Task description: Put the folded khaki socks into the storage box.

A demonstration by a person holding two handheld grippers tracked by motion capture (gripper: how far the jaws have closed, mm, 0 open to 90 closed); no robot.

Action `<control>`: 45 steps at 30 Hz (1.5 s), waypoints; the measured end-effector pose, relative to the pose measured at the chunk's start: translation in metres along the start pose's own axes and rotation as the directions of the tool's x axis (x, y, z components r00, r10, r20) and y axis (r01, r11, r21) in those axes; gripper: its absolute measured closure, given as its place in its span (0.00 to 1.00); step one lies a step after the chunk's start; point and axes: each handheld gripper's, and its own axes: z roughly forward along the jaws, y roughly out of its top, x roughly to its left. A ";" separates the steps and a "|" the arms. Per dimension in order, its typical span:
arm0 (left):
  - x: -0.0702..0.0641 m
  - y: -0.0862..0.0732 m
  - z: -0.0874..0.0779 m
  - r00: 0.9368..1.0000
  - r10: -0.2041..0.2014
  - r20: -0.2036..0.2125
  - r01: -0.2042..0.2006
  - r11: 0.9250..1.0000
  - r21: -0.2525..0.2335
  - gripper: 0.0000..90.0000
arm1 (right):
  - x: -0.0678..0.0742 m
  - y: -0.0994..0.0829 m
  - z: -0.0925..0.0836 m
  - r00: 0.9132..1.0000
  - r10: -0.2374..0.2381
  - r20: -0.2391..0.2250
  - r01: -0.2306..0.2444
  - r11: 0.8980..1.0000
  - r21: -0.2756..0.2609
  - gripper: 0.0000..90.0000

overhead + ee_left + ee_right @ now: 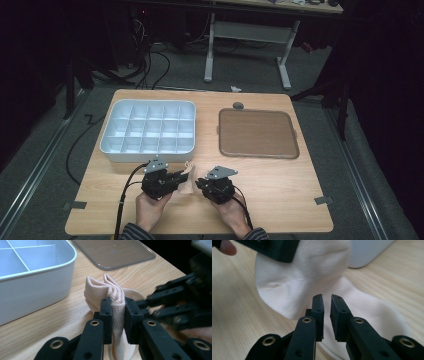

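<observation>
A pale peach sock (189, 180) lies bunched on the wooden table between my two grippers. In the left gripper view, my left gripper (118, 302) is shut on a fold of the sock (98, 288), whose ribbed cuff stands up beyond the pads. My right gripper (327, 298) hovers just over the flat part of the sock (297, 277); its jaws stand a narrow gap apart with no cloth between them. From above, the left gripper (183, 176) and the right gripper (201, 183) nearly meet tip to tip near the table's front edge.
A white tray (114, 150) divided into several compartments sits just behind the left gripper, its wall (37, 290) close to the sock. A brown flat tray (257, 132) lies at the back right. A small grey object (238, 105) rests behind it.
</observation>
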 end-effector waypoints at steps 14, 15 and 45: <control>-0.002 0.001 0.003 1.000 -0.013 -0.006 0.013 1.000 0.006 0.88 | -0.039 -0.014 -0.029 0.982 0.111 0.154 -0.109 0.994 -0.022 0.75; -0.002 0.001 0.004 1.000 -0.017 -0.002 0.017 1.000 0.010 0.88 | -0.040 -0.016 -0.028 0.982 0.114 0.150 -0.113 0.994 -0.014 0.75; -0.021 0.009 0.044 0.999 0.041 0.024 -0.043 0.993 0.106 0.87 | -0.042 -0.026 -0.008 0.987 0.141 0.076 -0.144 0.989 0.038 0.95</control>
